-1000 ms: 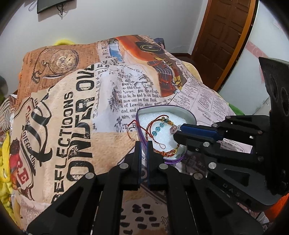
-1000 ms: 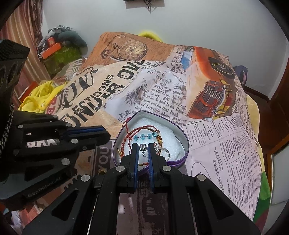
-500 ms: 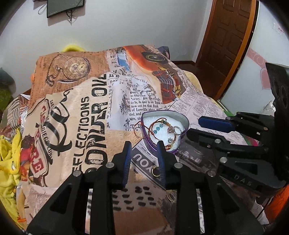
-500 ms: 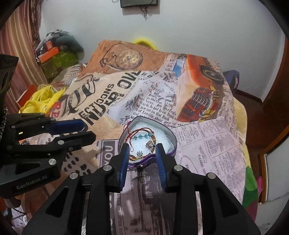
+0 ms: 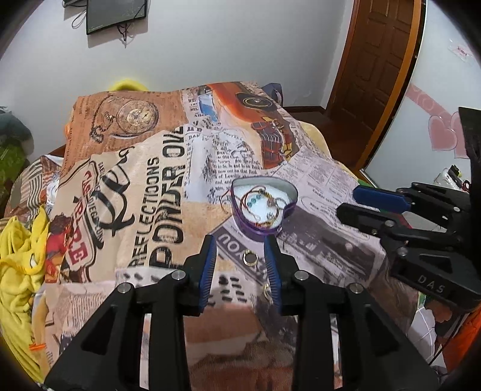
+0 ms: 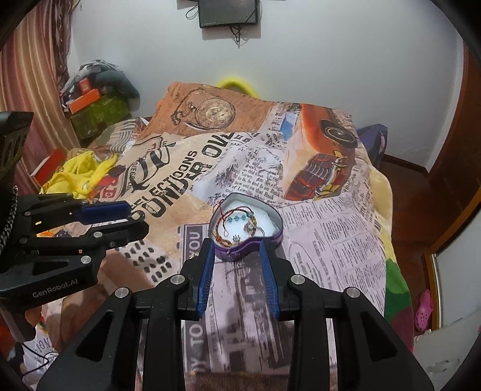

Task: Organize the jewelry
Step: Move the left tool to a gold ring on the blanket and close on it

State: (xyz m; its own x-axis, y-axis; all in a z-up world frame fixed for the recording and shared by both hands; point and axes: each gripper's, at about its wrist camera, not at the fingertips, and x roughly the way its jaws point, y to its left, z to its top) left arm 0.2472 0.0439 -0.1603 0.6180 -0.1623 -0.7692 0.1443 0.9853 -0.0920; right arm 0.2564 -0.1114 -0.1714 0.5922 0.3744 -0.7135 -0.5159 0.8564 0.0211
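Observation:
A purple heart-shaped tin (image 5: 264, 227) (image 6: 272, 240) with white foam sits on the printed blanket. It holds red cord bracelets with blue beads (image 5: 254, 201) (image 6: 237, 218) and a silver ring. A gold ring (image 5: 250, 258) lies on the blanket just in front of the tin, and a second small ring (image 5: 266, 289) lies nearer, by my right finger. My left gripper (image 5: 240, 243) is open and empty, raised behind the gold ring. My right gripper (image 6: 236, 245) is open and empty, raised just behind the tin.
The printed blanket (image 5: 144, 186) covers a bed. Yellow clothes (image 5: 18, 264) lie at its left edge, and boxes and bags (image 6: 93, 111) are stacked by the curtain. A wooden door (image 5: 375, 66) stands at the right, and a monitor (image 6: 228, 13) hangs on the wall.
Both grippers have opened and pulled up and back from the tin. The right gripper has let the silver charm go into the tin. The gold ring has come into view.

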